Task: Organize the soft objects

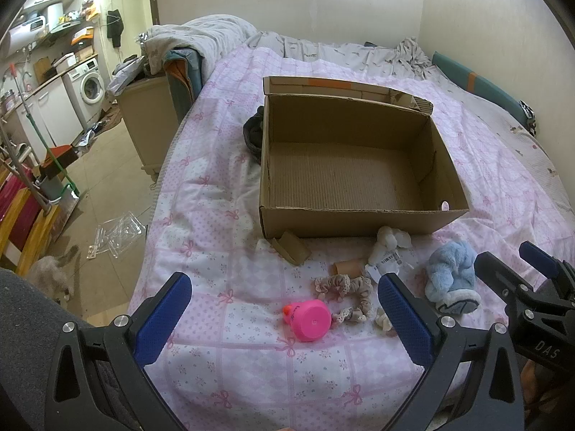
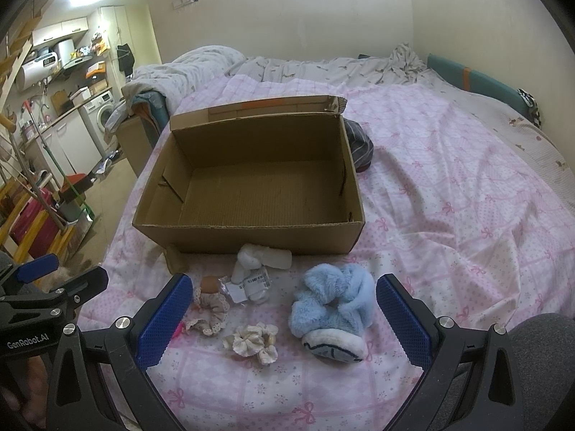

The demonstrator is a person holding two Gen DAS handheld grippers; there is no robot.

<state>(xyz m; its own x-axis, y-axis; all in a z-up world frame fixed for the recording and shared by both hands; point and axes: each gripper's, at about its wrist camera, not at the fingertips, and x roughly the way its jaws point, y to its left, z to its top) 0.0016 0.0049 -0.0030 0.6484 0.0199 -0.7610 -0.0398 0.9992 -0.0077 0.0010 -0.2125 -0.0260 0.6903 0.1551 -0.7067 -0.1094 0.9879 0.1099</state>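
Observation:
An open cardboard box [image 1: 359, 215] [image 2: 248, 239] stands on the pink bedspread. In front of it lie a fluffy blue slipper [image 1: 451, 280] [image 2: 334, 305], a white plush with a label [image 1: 390, 248] [image 2: 251, 269], beige scrunchies [image 1: 345, 292] [image 2: 212, 309], a cream scrunchie [image 2: 251, 343] and a pink toy [image 1: 309, 319]. My left gripper [image 1: 284, 319] is open and empty above the pink toy. My right gripper [image 2: 280, 319] is open and empty, with the slipper and cream scrunchie between its fingers' span, below them.
A dark garment [image 1: 253, 133] [image 2: 359, 147] lies beside the box. Crumpled grey bedding [image 1: 323, 50] fills the bed's far end. Cardboard scraps [image 1: 291, 248] lie by the box. The bed's left edge drops to a floor with clutter [image 1: 115, 233] and a cabinet [image 1: 147, 122].

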